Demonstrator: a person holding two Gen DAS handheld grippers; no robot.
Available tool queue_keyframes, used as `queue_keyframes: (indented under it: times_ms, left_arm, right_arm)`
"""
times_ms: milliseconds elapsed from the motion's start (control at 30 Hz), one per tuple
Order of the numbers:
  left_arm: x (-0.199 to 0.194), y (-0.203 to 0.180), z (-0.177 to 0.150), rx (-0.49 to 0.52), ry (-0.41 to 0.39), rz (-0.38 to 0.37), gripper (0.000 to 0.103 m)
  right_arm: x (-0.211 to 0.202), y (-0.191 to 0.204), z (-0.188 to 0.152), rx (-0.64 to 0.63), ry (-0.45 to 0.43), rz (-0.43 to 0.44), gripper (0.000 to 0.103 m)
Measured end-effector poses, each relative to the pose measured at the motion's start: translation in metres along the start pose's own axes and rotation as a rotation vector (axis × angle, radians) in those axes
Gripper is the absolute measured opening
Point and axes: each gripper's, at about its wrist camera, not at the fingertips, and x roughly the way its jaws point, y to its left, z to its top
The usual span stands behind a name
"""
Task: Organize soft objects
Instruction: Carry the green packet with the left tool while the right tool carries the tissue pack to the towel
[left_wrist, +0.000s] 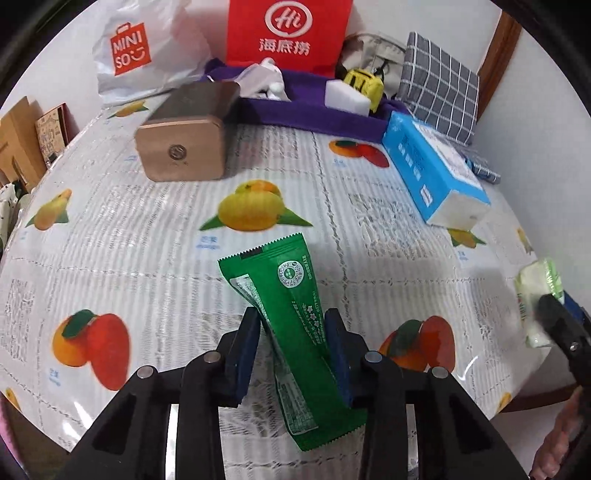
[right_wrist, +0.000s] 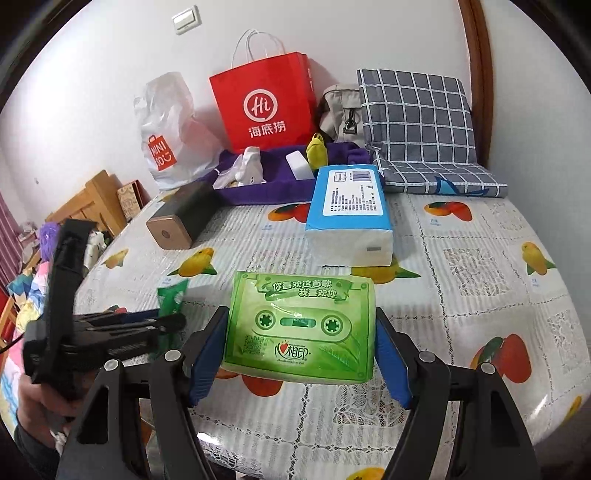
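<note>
Left hand-held gripper (left_wrist: 291, 354) is clamped on a green sachet (left_wrist: 284, 317), held tilted above the worktop (left_wrist: 147, 229); right hand-held gripper (right_wrist: 301, 354) is clamped on a green tissue pack (right_wrist: 301, 325). Beyond lie a blue tissue pack (right_wrist: 349, 210) and a brown box (left_wrist: 184, 136). Farthest, a purple tray (left_wrist: 295, 114) holds small soft items.

A red paper bag (right_wrist: 266, 105) and white plastic bag (right_wrist: 168, 129) stand at the table's (right_wrist: 480, 258) far edge against the wall. A brown box (right_wrist: 179, 218) lies toward the far left corner.
</note>
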Motion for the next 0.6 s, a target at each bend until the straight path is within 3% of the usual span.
queue_keyframes:
  times_ms: [367, 600]
  left_arm:
    - [-0.035, 0.013, 0.019, -0.015, -0.082, -0.053, 0.034]
    - [-0.054, 0.019, 0.032, -0.007, -0.133, -0.015, 0.034]
  right_arm:
    - [-0.018, 0.005, 0.029, 0.01, -0.023, -0.041, 0.073]
    - [-0.021, 0.012, 0.048, -0.014, -0.037, -0.047, 0.073]
